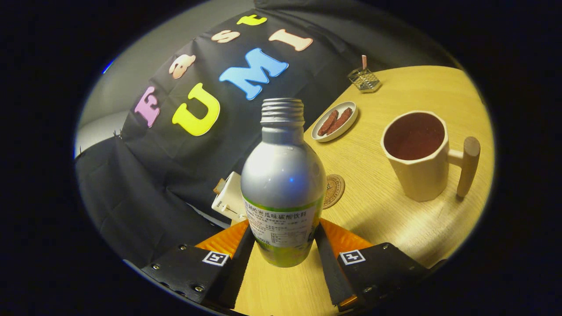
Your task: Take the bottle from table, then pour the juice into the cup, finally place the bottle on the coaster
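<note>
A silver bottle (283, 184) with a green-and-white label and an uncapped threaded neck stands between my two fingers. My gripper (283, 239) is shut on the bottle, both black pads pressing its lower sides. The view is tilted, and the bottle's base looks lifted off the wooden table (395, 228). Beyond the fingers to the right stands a cream cup (419, 153) with a wooden handle and a dark inside. A round cork coaster (334, 190) lies flat just behind the bottle, partly hidden by it.
A small white plate (335, 121) with two brown sticks lies beyond the coaster. Farther back stands a wire holder (364, 79). A white boxy object (228, 199) sits at the table's edge, left of the bottle.
</note>
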A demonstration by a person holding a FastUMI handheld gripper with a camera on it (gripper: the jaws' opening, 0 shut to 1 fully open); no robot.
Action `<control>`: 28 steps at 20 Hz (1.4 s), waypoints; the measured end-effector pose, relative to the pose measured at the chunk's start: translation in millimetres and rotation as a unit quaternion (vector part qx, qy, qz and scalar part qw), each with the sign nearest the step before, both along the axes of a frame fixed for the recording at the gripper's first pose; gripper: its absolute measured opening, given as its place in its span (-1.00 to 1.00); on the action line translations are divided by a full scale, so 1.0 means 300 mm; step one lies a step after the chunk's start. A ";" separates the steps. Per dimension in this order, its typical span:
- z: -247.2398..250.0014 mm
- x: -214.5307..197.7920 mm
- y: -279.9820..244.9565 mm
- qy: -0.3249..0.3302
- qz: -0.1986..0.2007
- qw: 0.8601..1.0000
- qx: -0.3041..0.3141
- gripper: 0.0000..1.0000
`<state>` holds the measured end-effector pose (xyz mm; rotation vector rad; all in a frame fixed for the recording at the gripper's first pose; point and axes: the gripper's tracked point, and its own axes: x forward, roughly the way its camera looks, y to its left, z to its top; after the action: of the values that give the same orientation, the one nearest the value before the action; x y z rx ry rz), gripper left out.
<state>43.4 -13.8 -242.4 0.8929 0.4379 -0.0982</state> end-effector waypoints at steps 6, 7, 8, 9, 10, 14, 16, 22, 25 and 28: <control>-0.050 -0.022 -0.035 0.025 -0.020 0.997 0.064 0.53; -0.054 -0.028 -0.040 0.028 -0.023 0.996 0.076 0.53; -0.057 -0.027 -0.044 0.029 -0.028 0.995 0.090 0.53; -0.054 -0.028 -0.050 0.029 -0.036 0.993 0.106 0.53; -0.049 -0.025 -0.057 0.028 -0.043 0.991 0.126 0.53; -0.036 -0.017 -0.064 0.027 -0.065 0.978 0.195 0.53; -0.034 -0.012 -0.061 0.032 -0.068 0.973 0.216 0.53; 0.013 -0.009 -0.062 0.032 -0.081 0.950 0.300 0.53; 0.035 -0.006 -0.056 0.030 -0.086 0.935 0.342 0.53; 0.051 -0.002 -0.051 0.035 -0.084 0.924 0.370 0.53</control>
<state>42.9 -29.2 -227.2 1.6796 0.4692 -0.1243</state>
